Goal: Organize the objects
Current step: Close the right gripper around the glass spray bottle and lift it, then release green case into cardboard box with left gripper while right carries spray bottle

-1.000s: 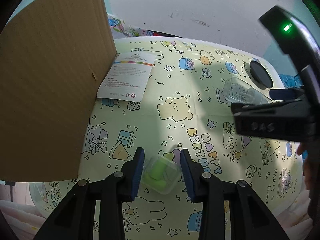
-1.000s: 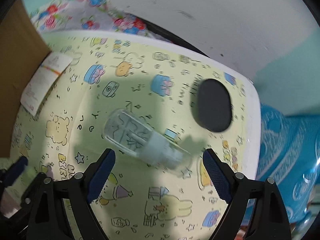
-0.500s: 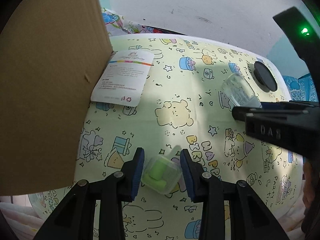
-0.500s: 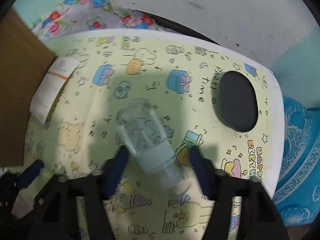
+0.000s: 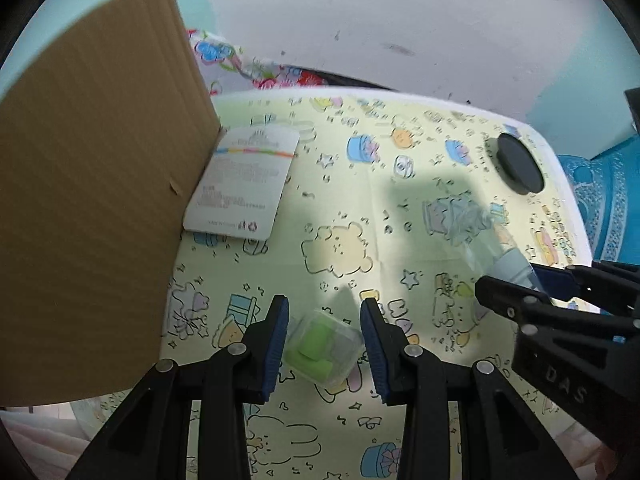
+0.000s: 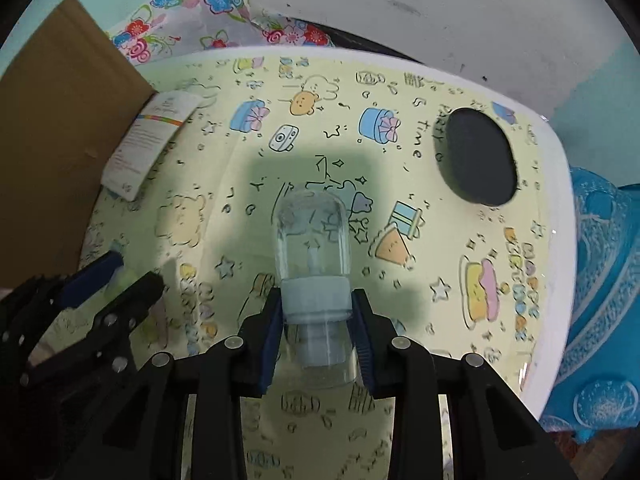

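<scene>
A small clear plastic case with green pieces inside sits between the fingers of my left gripper, which is shut on it just above the patterned table. My right gripper is shut on the pale blue collar of a clear spray bottle, which points away from the camera. The bottle and the right gripper also show at the right of the left wrist view. The left gripper shows at the lower left of the right wrist view.
A brown cardboard box stands at the table's left side. A white printed card lies against it. A black oval disc lies near the table's far right edge. Floral cloth lies behind the table, blue fabric to the right.
My right gripper has moved in around the spray bottle and closed on its collar, turning it to point away. The left gripper has kept hold of the clear case.
</scene>
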